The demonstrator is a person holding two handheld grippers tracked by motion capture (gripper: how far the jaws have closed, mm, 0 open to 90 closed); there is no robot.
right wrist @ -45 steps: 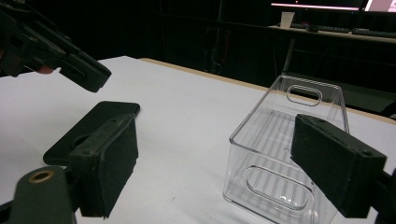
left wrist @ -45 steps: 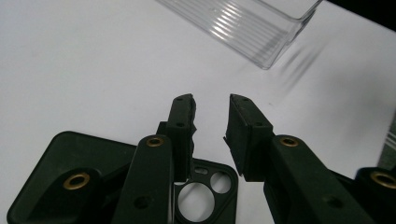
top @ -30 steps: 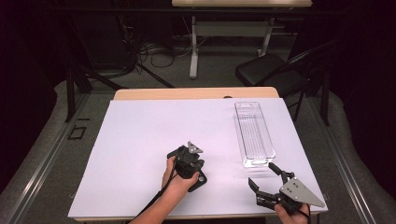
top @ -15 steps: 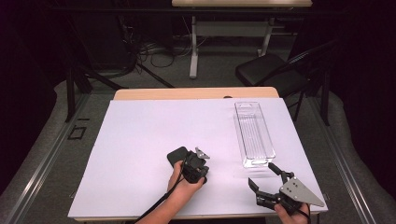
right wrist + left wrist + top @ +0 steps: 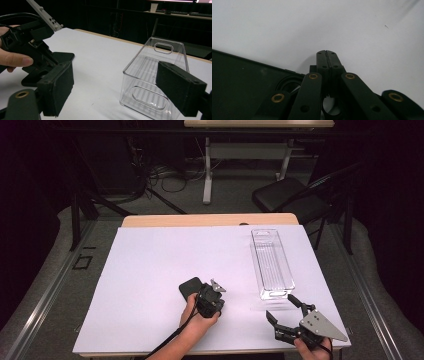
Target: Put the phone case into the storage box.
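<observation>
High view: the left claw (image 5: 214,289), clenched and empty, hovers just right of a flat black object (image 5: 190,287) on the white surface (image 5: 150,270).

Left gripper view: the object (image 5: 242,85) lies left of the pads; part them first.

Right gripper view: the right claw (image 5: 122,90) is released, facing the clear bin (image 5: 152,75).

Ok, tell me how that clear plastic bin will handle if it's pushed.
The clear bin looks thin-walled and empty, so probably light. It would likely slide easily on the smooth white table. Long and low, it seems unlikely to tip.
</observation>
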